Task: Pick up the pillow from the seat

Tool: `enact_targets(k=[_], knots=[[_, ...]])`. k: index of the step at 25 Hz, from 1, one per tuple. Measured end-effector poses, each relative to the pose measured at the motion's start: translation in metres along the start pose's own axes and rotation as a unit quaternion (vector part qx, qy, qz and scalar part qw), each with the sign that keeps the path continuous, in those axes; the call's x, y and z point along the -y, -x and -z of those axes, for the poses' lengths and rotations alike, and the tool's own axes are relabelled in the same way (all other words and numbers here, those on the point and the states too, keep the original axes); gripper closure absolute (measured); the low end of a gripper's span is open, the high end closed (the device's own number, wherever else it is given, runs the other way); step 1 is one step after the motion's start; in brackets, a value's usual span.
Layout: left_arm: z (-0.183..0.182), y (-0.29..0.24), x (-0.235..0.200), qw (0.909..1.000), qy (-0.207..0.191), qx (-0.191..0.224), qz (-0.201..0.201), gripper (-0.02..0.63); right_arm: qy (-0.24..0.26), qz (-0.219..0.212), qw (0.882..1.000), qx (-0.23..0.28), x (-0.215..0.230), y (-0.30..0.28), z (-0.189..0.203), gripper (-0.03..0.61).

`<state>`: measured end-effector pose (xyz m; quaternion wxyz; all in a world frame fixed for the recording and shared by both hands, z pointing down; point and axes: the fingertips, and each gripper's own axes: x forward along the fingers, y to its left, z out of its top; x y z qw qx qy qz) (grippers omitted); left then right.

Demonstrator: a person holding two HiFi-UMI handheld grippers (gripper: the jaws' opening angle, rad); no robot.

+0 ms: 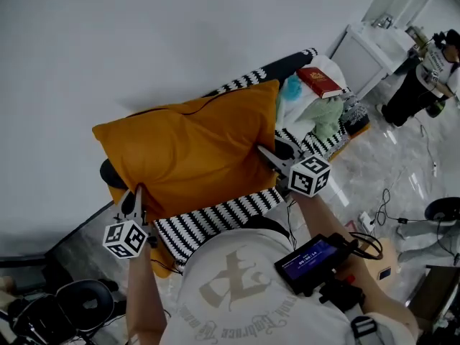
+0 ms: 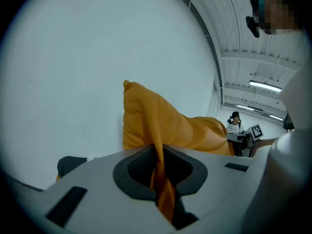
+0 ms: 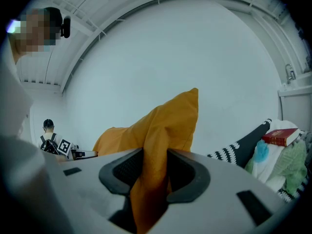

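An orange pillow point(image 1: 187, 146) hangs lifted above a black-and-white striped seat point(image 1: 215, 221), held at its two near corners. My left gripper point(image 1: 135, 201) is shut on the pillow's left corner; in the left gripper view the orange pillow point(image 2: 161, 126) runs as a thin fold between the jaws of the left gripper point(image 2: 158, 172). My right gripper point(image 1: 272, 157) is shut on the right corner; in the right gripper view a thicker fold of the pillow point(image 3: 161, 126) fills the gap of the right gripper point(image 3: 151, 172).
A heap of things lies at the seat's right end: a red book point(image 1: 320, 83), blue and green cloth point(image 1: 316, 113). A white wall stands behind. A white cabinet point(image 1: 370, 52) is at the right, cables lie on the marble floor point(image 1: 388, 192). Another person point(image 2: 235, 123) stands far off.
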<state>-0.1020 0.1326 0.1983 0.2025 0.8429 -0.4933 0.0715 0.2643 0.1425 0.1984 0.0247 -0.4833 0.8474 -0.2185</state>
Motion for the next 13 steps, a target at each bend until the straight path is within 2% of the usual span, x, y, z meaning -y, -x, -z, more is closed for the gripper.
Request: enact_targets(k=[13], knots=[[0.019, 0.016, 0.0, 0.9999, 0.01, -0.002, 0.008, 0.574, 0.001, 0.011, 1.0, -0.005, -0.012, 0.017, 0.018, 0.417]])
